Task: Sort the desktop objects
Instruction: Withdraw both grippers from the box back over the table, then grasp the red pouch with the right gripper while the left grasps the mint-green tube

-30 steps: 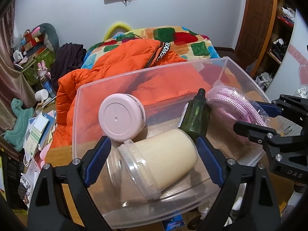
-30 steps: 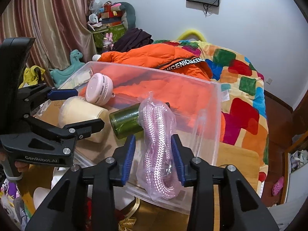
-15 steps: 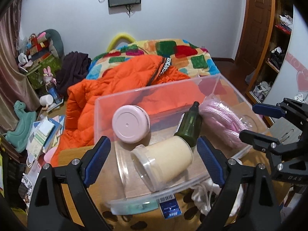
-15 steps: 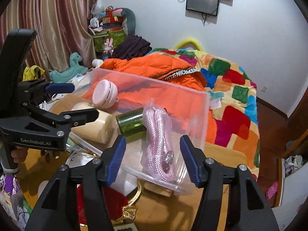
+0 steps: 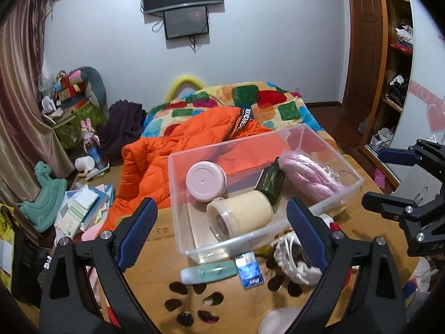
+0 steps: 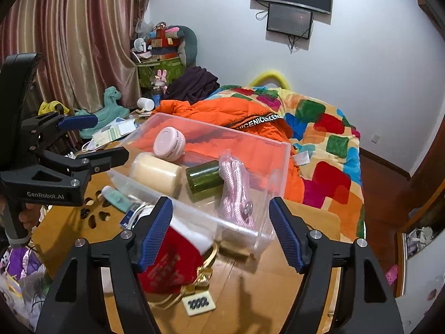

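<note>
A clear plastic bin (image 5: pixel 319 210) (image 6: pixel 278 172) sits on the wooden table (image 5: pixel 155 253). It holds a pink round jar (image 5: pixel 205 181) (image 6: pixel 169 141), a cream jar (image 5: pixel 242 213) (image 6: pixel 155 171), a green bottle (image 5: pixel 271 181) (image 6: pixel 204 178) and a bagged pink rope (image 5: pixel 308 175) (image 6: pixel 236 192). My left gripper (image 5: pixel 221 235) is open and empty, above the table before the bin. My right gripper (image 6: pixel 221 233) is open and empty, at the bin's right end.
Near the bin lie a teal tube (image 5: pixel 207 271) (image 6: pixel 116 197), a blue packet (image 5: pixel 249 270), a white cord (image 5: pixel 289 258), a red and white cloth (image 6: pixel 169 258) and a small patterned tag (image 6: pixel 198 303). A bed with an orange jacket (image 5: pixel 180 150) is behind.
Both grippers have pulled back and up from the bin. The right gripper let go of the pink rope, which now lies in the bin, and opened wider.
</note>
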The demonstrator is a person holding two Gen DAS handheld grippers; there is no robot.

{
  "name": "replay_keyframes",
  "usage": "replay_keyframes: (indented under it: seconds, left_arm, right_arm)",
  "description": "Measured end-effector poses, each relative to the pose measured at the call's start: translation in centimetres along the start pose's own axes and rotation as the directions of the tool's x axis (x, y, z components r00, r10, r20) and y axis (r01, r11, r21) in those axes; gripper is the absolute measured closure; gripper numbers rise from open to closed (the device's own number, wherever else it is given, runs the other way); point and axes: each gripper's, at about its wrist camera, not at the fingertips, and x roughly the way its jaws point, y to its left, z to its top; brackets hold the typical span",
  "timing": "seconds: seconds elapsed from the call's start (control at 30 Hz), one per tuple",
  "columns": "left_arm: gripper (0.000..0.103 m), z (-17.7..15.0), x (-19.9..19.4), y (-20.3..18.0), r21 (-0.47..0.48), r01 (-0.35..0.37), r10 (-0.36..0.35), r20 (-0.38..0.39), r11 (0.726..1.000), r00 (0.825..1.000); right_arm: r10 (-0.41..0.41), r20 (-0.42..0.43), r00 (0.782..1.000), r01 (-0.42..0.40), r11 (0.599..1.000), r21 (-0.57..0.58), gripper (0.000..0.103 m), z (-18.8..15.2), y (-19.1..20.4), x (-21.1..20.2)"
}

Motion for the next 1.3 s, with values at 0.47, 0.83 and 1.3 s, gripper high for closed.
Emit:
replay_keyframes:
  seconds: [0.47,0.83,1.3]
  left_arm:
    - [0.006,-3.8,-4.7,1.8,0.006,0.003,-0.004,0.081,1.0,0.997]
    - [0.006,-8.4,-2.3,3.5,-0.013,0.023,-0.024,-0.032,1.0,0.999]
    - [0.005,-9.6,2.8,3.4,-0.037,0.053,-0.058,-0.143,0.998,0.988]
  right_arm:
    - [0.004,0.012,1.0,-0.004,1.0,0.006,0.023,-3.1,1.2,-2.1]
    - [0.066,-0.054,0.996,-0.067,0.998,-0.017,0.023,-5.6,2.7,0.6]
    - [0.221,-0.125,0.967,-0.219,0.975,0.025,0.056,-7.1,2.6,4.6]
